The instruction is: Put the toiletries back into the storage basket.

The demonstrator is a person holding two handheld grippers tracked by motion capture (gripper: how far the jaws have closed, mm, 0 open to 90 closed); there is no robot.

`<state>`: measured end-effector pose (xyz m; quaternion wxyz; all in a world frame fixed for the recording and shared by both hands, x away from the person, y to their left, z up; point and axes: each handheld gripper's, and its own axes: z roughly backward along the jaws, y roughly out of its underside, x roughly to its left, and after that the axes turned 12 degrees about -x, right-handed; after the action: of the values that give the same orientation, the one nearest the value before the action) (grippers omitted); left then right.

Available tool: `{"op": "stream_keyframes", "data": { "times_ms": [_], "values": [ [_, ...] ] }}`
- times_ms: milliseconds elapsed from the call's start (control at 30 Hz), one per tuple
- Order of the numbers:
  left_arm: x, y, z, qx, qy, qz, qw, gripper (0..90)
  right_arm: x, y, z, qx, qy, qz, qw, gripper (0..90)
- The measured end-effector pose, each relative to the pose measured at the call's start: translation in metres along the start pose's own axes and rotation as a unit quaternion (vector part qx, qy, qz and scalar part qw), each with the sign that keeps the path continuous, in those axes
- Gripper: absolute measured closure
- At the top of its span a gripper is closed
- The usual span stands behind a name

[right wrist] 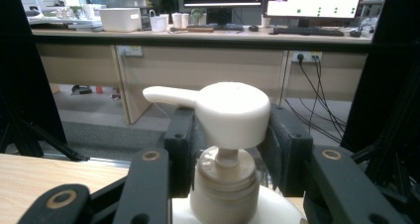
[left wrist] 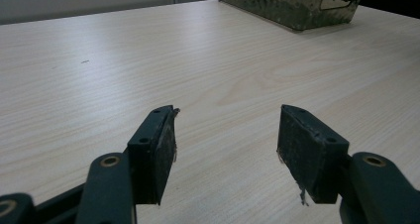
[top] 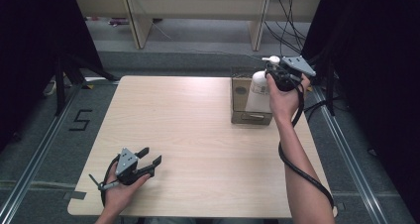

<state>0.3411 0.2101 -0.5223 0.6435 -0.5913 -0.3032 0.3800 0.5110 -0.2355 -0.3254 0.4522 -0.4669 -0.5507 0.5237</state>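
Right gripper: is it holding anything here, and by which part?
Yes. The right gripper holds the white pump bottle at its neck, just under the pump head, jaws on either side. The left gripper is open and holds nothing.

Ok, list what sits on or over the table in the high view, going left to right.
Left claw, open and resting on the table → brown box → white pump bottle standing in the box → right claw, clamped on the bottle near its pump.
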Motion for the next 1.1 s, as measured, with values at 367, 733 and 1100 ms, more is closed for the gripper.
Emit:
{"op": "stream_keyframes", "data": {
  "times_ms": [367, 733, 1100],
  "values": [
    [0.0, 0.0, 0.0, 0.001, 0.0, -0.001, 1.0, 39.1, 0.001, 0.01, -0.001, 0.007, 0.002, -0.005, 1.0, 60.2],
    [0.0, 0.0, 0.0, 0.001, 0.001, -0.002, 1.0, 39.0, 0.0, 0.018, -0.001, 0.018, -0.001, -0.002, 0.9998, 60.2],
    [0.0, 0.0, 0.0, 0.002, 0.001, -0.002, 1.0, 39.0, 0.001, 0.024, -0.001, 0.029, 0.001, -0.008, 0.9995, 60.2]
  ]
}}
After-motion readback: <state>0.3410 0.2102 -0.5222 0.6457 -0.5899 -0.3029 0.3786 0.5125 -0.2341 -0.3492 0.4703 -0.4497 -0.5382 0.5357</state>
